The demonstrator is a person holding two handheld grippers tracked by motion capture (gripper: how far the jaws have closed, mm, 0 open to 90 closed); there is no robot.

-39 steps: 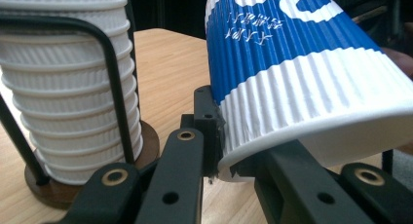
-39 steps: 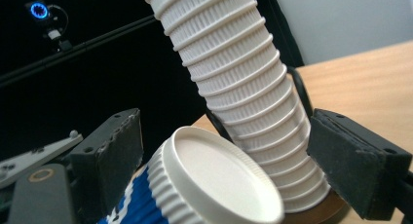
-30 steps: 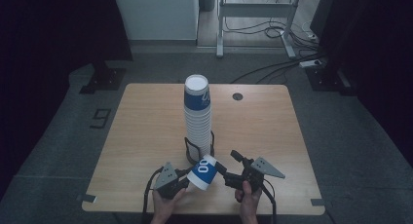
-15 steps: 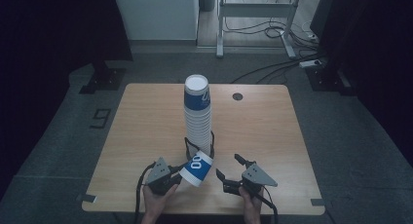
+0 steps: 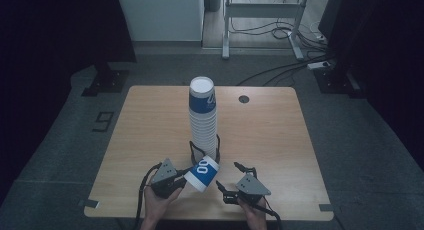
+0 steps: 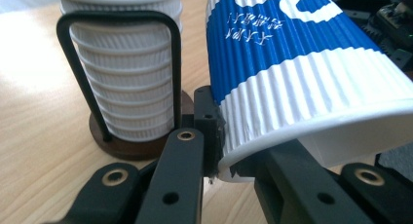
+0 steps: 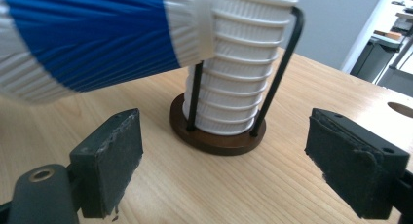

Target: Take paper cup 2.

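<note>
A blue-and-white ribbed paper cup (image 5: 202,172) lies tilted on its side just above the table's front edge. My left gripper (image 5: 186,176) is shut on it. In the left gripper view the jaws pinch the cup (image 6: 302,63) at its rim wall, one pad inside and one outside. Behind it stands a tall stack of the same cups (image 5: 203,120) in a black wire holder on a round dark base (image 6: 141,146). My right gripper (image 5: 231,176) is open and empty to the right of the cup. Its pads (image 7: 112,156) stand wide, facing the stack (image 7: 238,87).
The wooden table (image 5: 275,140) has a round cable hole (image 5: 243,98) at the back right. Tape strips mark the front corners. A white metal frame (image 5: 260,10) and cables lie on the floor beyond the table.
The right gripper has drawn away from the cup, to the right and slightly down. The left gripper has lifted the cup a little and keeps it.
</note>
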